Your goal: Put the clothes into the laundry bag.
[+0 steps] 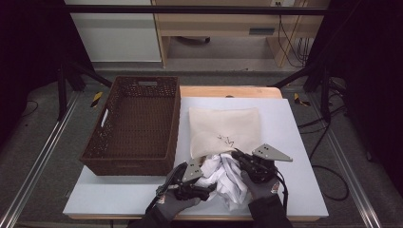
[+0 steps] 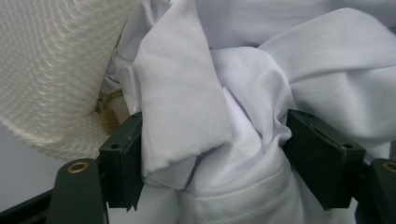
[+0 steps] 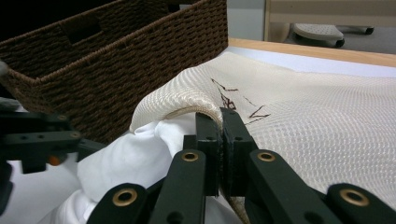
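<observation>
Because the white cloth [image 2: 243, 140] is soft, light and limp, it is best taken at a thick bunched fold, like the one lying between the spread, released jaws of the left tool [image 1: 205, 183]. The right tool [image 3: 220, 154] is clenched on the rim of the cream mesh bag [image 3: 327, 121], and the cloth spills from that mouth just beside it onto the surface [image 1: 294, 190].

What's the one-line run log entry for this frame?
left gripper: open around white cloth | right gripper: shut on mesh bag rim | wicker basket: left of bag
</observation>
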The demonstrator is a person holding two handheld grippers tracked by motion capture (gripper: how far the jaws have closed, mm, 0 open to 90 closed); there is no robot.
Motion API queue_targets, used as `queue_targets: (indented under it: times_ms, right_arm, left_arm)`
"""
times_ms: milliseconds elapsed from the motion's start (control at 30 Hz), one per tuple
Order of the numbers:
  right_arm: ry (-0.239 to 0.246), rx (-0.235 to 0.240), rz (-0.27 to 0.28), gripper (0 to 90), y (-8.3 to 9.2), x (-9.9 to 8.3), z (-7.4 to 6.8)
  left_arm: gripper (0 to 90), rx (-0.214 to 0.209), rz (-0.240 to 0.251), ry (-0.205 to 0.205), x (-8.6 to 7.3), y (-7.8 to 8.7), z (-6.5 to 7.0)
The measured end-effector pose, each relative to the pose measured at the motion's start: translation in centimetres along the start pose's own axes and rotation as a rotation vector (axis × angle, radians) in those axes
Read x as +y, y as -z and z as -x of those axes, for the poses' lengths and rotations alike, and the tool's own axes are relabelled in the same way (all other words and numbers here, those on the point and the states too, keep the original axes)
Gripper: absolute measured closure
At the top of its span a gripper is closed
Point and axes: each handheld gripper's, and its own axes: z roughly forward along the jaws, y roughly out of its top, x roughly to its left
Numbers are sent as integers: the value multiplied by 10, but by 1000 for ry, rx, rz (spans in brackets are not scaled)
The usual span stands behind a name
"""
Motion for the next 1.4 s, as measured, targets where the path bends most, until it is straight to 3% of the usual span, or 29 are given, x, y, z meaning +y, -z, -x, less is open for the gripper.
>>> queue_targets:
  times_ms: [67, 133, 267, 400, 567, 633, 733, 867, 1033, 1133, 1233, 1333, 1400]
  right_arm:
    - [1, 2, -5, 878, -1, -1, 0]
    - [2, 0, -9, 879, -3, -2, 0]
    - [10, -3, -12, 879, -4, -2, -1]
    - [5, 1, -21, 878, -6, -3, -1]
    - [5, 7, -21, 879, -6, 0, -2]
    - [3, 9, -14, 880, -5, 1, -2]
    - [2, 13, -5, 880, -2, 2, -3]
    - [4, 17, 3, 880, 0, 4, -2]
    - [11, 18, 7, 881, -1, 4, -4]
    - [20, 23, 10, 880, 0, 5, -6]
    - [17, 30, 13, 881, 1, 6, -9]
    - [23, 27, 15, 881, 2, 7, -10]
    - [15, 27, 13, 881, 2, 6, -8]
  left_arm:
    - [344, -32, 2, 27, 0, -2, -1]
    - [471, -48, 0, 22, 2, -3, 2]
    - [663, -29, 7, -5, 0, -2, 6]
    - [767, -16, 17, 6, 2, 3, 6]
    - [793, -4, 45, 2, 15, 9, 10]
    - [796, -9, 82, 27, 20, 10, 14]
    - [796, 27, 102, 12, 23, 6, 23]
    - [796, 42, 122, 19, 31, 8, 22]
    - [796, 54, 84, 33, 40, 2, 13]
    - [796, 83, 31, 37, 44, -9, 5]
    - [790, 144, -8, 49, 43, -23, -8]
    - [768, 127, 5, 80, 42, -27, -17]
    - [717, 130, 28, 66, 40, -25, -17]
